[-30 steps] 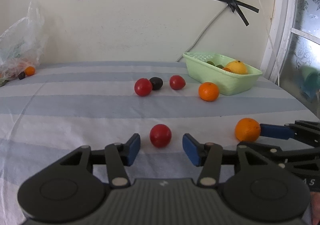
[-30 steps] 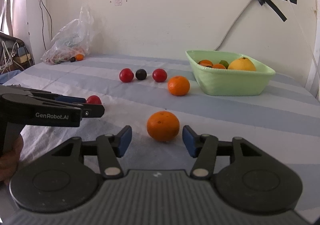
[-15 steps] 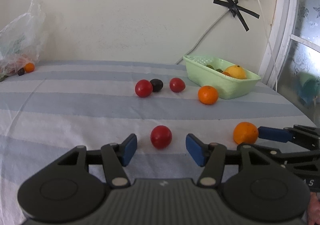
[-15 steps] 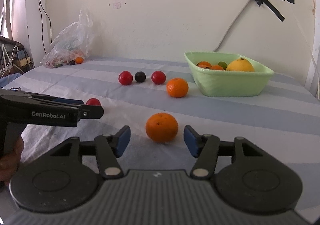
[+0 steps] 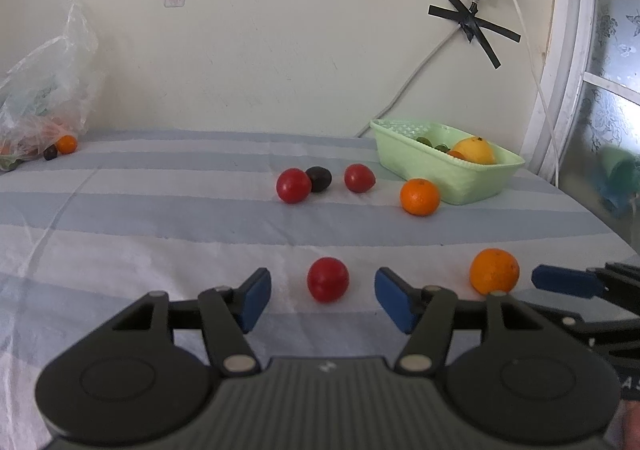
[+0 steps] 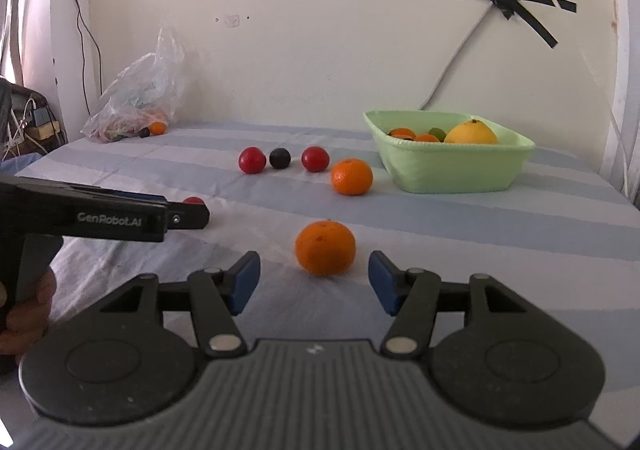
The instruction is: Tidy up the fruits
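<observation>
both tongs stand apart: left tongs [image 5: 322,296], jaws opening, bracket the red fruit [image 5: 327,279] at lower centre untouched; right tongs [image 6: 314,278] bracket the orange [image 6: 325,247]. i judge grasping comes next: close gently, then carry to the green basket [image 6: 452,174].

fruit in the plastic bag [image 6: 136,106] blurred; red fruit [image 6: 193,201] mostly behind the left gripper [image 6: 188,215]

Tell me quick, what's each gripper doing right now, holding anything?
Left gripper: jaws opening, holding nothing; the red fruit lies between them, untouched.
Right gripper: open, holding nothing; an orange sits just ahead of the pads.
</observation>
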Available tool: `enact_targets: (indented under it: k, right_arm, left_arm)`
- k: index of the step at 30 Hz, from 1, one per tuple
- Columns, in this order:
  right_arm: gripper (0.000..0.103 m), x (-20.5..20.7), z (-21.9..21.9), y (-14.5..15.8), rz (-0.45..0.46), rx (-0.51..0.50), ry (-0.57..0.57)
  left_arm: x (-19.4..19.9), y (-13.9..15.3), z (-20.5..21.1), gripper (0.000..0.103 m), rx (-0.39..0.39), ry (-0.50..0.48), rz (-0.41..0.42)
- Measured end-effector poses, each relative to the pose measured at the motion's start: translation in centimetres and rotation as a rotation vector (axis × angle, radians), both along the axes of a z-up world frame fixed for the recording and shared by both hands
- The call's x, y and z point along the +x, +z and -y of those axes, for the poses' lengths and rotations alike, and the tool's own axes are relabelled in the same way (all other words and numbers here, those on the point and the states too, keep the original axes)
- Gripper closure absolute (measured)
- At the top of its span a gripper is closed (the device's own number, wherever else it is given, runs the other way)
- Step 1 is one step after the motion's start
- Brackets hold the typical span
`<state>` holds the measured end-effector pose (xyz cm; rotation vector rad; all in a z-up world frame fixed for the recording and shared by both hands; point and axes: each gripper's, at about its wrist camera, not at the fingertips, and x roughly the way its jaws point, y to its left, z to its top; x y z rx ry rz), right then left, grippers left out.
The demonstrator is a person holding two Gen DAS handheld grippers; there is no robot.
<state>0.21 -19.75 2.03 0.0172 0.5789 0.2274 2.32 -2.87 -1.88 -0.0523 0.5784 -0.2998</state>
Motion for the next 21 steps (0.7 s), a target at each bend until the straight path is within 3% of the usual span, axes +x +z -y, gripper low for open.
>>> enact_targets:
  k: [11, 15, 21]
  right_arm:
    - [0.040, -0.5, 0.9, 0.2, 0.039, 0.039, -0.055]
    - [0.034, -0.7, 0.9, 0.3, 0.054, 0.040, -0.071]
    - [0.032, -1.2, 0.9, 0.4, 0.079, 0.041, -0.085]
  left_arm:
    - [-0.4, 0.1, -0.5, 0.043, -0.028, 0.027, 0.035]
    - [-0.4, 0.1, -0.9, 0.043, -0.044, 0.067, 0.038]
    - [-1.3, 0.4, -1.3, 0.042, -0.049, 0.093, 0.105]
